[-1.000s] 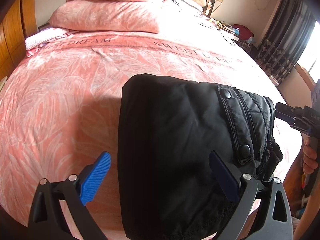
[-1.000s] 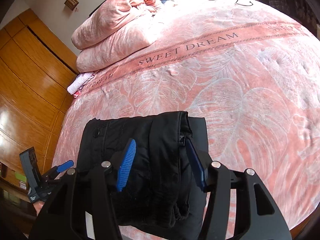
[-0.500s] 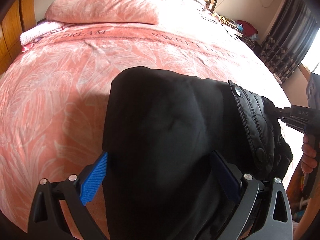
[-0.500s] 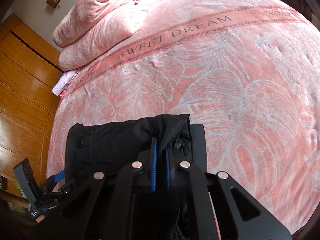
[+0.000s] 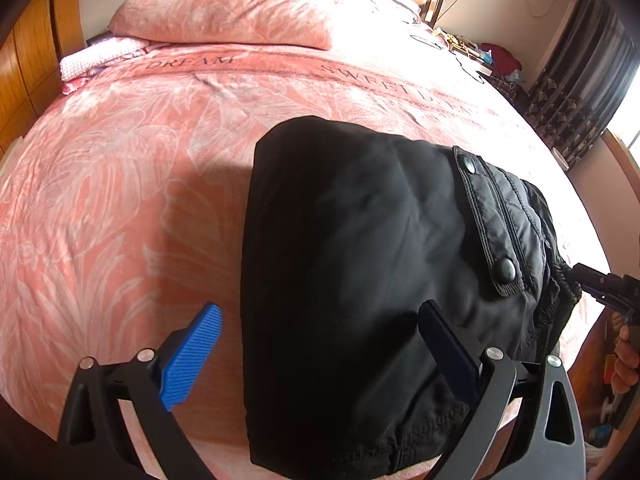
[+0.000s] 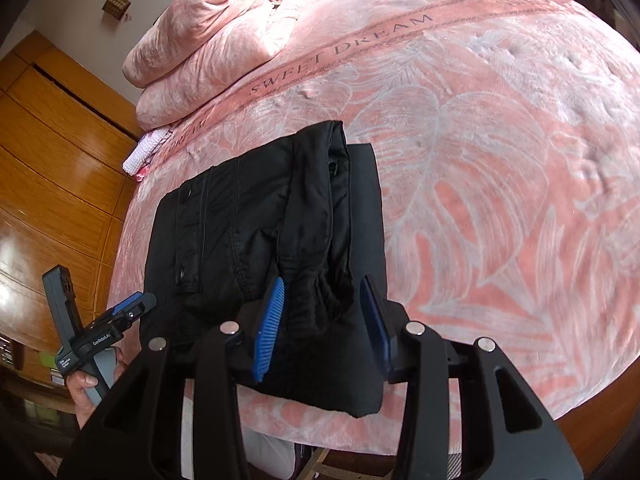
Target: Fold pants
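Observation:
The black pants (image 5: 360,260) lie folded into a thick bundle on the pink bedspread (image 5: 120,184) near the bed's front edge. A quilted snap flap (image 5: 496,216) shows on top. My left gripper (image 5: 320,344) is open, its jaws wide on either side of the bundle's near end. In the right wrist view the pants (image 6: 248,232) show their gathered waistband toward me. My right gripper (image 6: 324,316) is open, its blue pads on either side of the waistband. The left gripper also shows at the lower left of the right wrist view (image 6: 124,312).
Pink pillows (image 5: 224,20) and a rolled quilt (image 6: 216,36) lie at the head of the bed. A folded pink-white cloth (image 5: 96,60) sits by the wooden wardrobe (image 6: 52,168). Dark curtains (image 5: 580,80) hang at the right. The bed edge is just below the pants.
My right gripper was shut on the waistband half a second ago and has opened, letting it go. My left gripper pulled back a little and stays open. The pants settled on the bed.

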Demonstrator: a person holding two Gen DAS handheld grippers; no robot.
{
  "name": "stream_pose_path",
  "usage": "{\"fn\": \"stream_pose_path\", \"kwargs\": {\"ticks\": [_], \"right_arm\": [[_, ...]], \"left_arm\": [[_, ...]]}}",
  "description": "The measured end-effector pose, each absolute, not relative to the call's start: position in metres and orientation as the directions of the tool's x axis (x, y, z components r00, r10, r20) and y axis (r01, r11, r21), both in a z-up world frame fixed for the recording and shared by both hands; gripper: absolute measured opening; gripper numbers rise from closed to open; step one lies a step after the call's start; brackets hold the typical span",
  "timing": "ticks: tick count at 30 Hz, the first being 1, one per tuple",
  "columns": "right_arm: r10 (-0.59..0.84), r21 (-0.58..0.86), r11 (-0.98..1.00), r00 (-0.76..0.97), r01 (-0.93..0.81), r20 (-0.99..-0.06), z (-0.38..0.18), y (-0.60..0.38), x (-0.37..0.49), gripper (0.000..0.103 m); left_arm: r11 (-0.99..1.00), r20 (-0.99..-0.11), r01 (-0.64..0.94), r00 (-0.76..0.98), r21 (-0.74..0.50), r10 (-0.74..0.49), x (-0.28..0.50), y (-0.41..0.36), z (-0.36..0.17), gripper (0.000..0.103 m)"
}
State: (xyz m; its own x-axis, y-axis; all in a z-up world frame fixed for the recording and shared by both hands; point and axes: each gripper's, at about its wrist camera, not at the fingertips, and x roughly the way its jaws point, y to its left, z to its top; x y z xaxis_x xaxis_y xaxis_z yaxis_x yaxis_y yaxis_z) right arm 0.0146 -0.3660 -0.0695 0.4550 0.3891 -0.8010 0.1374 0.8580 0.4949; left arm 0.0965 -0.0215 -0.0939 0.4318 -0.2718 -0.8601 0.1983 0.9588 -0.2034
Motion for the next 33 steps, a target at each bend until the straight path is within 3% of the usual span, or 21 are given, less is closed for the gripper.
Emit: {"fn": "stream_pose_path", "kwargs": {"ticks": [3, 8, 10, 11, 14, 21, 33], "right_arm": [[0.41, 0.521, 0.839, 0.449, 0.157, -0.794, -0.078, -0.364, 0.006, 0.058], [0.479, 0.592, 0.787, 0.433, 0.174, -0.763, -0.091, -0.364, 0.013, 0.058], [0.497, 0.604, 0.777, 0.417, 0.178, -0.761, -0.096, -0.361, 0.017, 0.05], [0.502, 0.608, 0.775, 0.416, 0.173, -0.758, -0.096, -0.359, 0.018, 0.04], [0.479, 0.582, 0.801, 0.431, 0.143, -0.765, -0.085, -0.355, 0.017, 0.033], [0.493, 0.602, 0.785, 0.443, 0.144, -0.749, -0.067, -0.364, 0.008, 0.029], [0.466, 0.57, 0.799, 0.399, 0.194, -0.789, -0.097, -0.364, 0.011, 0.03]], "left_arm": [[0.953, -0.861, 0.192, 0.414, -0.235, -0.296, 0.088, -0.02, -0.096, 0.099], [0.945, -0.864, 0.181, 0.388, -0.271, -0.322, 0.081, -0.024, -0.105, 0.099], [0.948, -0.868, 0.181, 0.387, -0.26, -0.312, 0.082, -0.027, -0.107, 0.099], [0.95, -0.869, 0.18, 0.387, -0.256, -0.307, 0.082, -0.028, -0.107, 0.099], [0.953, -0.873, 0.177, 0.387, -0.247, -0.298, 0.082, -0.029, -0.107, 0.099], [0.953, -0.875, 0.199, 0.386, -0.23, -0.292, 0.082, -0.034, -0.105, 0.099], [0.955, -0.874, 0.234, 0.406, -0.182, -0.267, 0.08, -0.041, -0.101, 0.099]]}}
